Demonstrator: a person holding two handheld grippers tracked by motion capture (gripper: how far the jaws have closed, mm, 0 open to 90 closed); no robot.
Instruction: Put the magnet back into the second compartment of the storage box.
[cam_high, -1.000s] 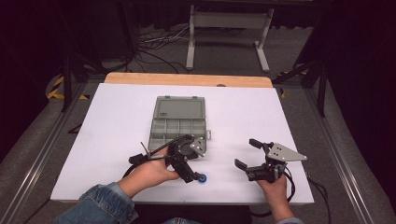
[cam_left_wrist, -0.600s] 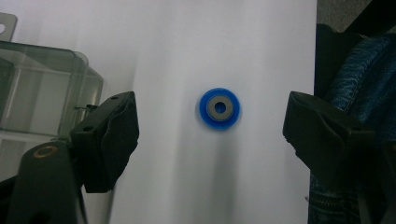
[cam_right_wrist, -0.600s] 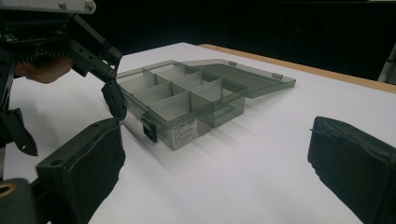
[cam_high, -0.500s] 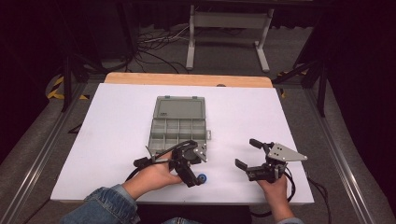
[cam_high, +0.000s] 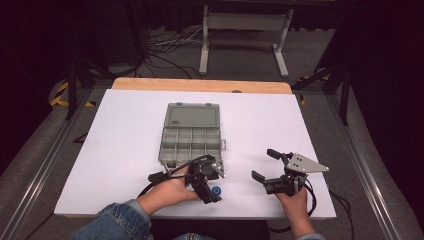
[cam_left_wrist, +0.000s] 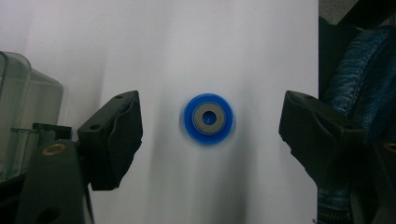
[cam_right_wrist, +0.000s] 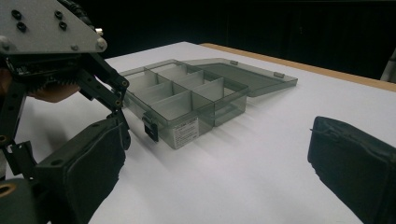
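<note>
A clear compartment box (cam_high: 191, 137), lid open, apparently empty, on the white table (cam_high: 115, 130).

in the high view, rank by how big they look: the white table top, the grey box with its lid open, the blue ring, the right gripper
1. white table top
2. grey box
3. right gripper
4. blue ring, partly behind the left gripper, whose jaws have just been closing around it without touching.

No close calls.

High view sat above the worktop's (cam_high: 125, 150) near edge, facing fwd and down, far off. Left gripper view looked straight down, v. close, at the near edge. Right gripper view looked low across the worktop; it shared the compartment box (cam_right_wrist: 187, 93) w/ the high view.
</note>
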